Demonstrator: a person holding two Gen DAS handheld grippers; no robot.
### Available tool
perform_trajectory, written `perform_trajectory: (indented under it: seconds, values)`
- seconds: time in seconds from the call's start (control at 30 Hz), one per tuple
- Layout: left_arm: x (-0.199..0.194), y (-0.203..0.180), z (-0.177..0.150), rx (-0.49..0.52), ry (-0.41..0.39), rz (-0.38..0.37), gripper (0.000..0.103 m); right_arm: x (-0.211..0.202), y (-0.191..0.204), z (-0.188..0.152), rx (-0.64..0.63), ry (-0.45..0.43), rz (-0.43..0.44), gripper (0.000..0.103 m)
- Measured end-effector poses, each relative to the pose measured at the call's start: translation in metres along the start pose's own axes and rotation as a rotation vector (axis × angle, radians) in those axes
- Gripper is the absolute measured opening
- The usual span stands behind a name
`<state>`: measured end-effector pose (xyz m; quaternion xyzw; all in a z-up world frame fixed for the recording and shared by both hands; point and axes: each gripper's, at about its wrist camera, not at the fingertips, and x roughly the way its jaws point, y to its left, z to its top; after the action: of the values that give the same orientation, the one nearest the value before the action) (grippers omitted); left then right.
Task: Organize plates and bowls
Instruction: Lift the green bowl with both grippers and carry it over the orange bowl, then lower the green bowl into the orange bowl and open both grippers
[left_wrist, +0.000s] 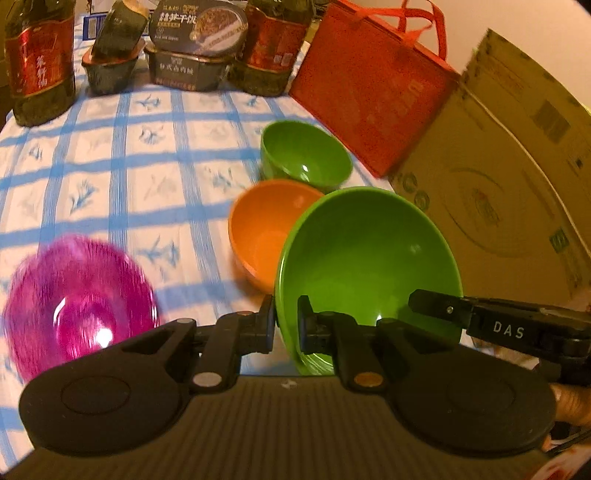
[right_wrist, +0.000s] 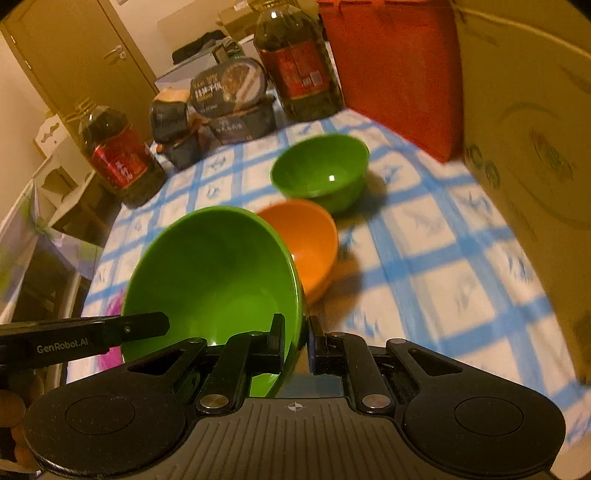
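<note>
A big green bowl (left_wrist: 365, 266) is held tilted above the table by both grippers. My left gripper (left_wrist: 286, 326) is shut on its left rim; my right gripper (right_wrist: 296, 341) is shut on its right rim (right_wrist: 218, 280). The right gripper's finger (left_wrist: 439, 308) shows in the left wrist view, the left one's (right_wrist: 122, 328) in the right wrist view. An orange bowl (left_wrist: 266, 232) (right_wrist: 310, 240) stands just beyond it. A smaller green bowl (left_wrist: 304, 155) (right_wrist: 321, 171) stands farther back. A pink translucent bowl (left_wrist: 79, 302) is at the left.
The table has a blue checked cloth (left_wrist: 147, 166). Oil bottles (left_wrist: 38, 59) (right_wrist: 295, 59) and food boxes (left_wrist: 195, 44) line the far edge. A red bag (left_wrist: 373, 88) and a cardboard box (left_wrist: 509, 177) stand along the right side.
</note>
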<state>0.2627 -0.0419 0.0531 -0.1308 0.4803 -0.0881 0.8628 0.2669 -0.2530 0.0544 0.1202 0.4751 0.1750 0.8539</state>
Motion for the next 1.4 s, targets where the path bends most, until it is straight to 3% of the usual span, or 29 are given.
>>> perform_trajectory:
  seconds: [0.23,0.43,0.73,1.4]
  values:
    - [0.038,0.013,0.045,-0.017,0.02,0.029,0.01,0.04,-0.003,0.042,-0.02,0.009,-0.01,0.011]
    - [0.075,0.023,0.064,-0.017,0.065,0.056,0.01,0.079,-0.014,0.062,-0.031,0.039,-0.03,0.011]
    - [0.104,0.03,0.067,0.005,0.099,0.082,0.01,0.114,-0.024,0.067,-0.046,0.082,-0.048,0.011]
    - [0.115,0.032,0.061,0.066,0.095,0.109,0.01,0.129,-0.019,0.059,-0.116,0.086,-0.094,0.011]
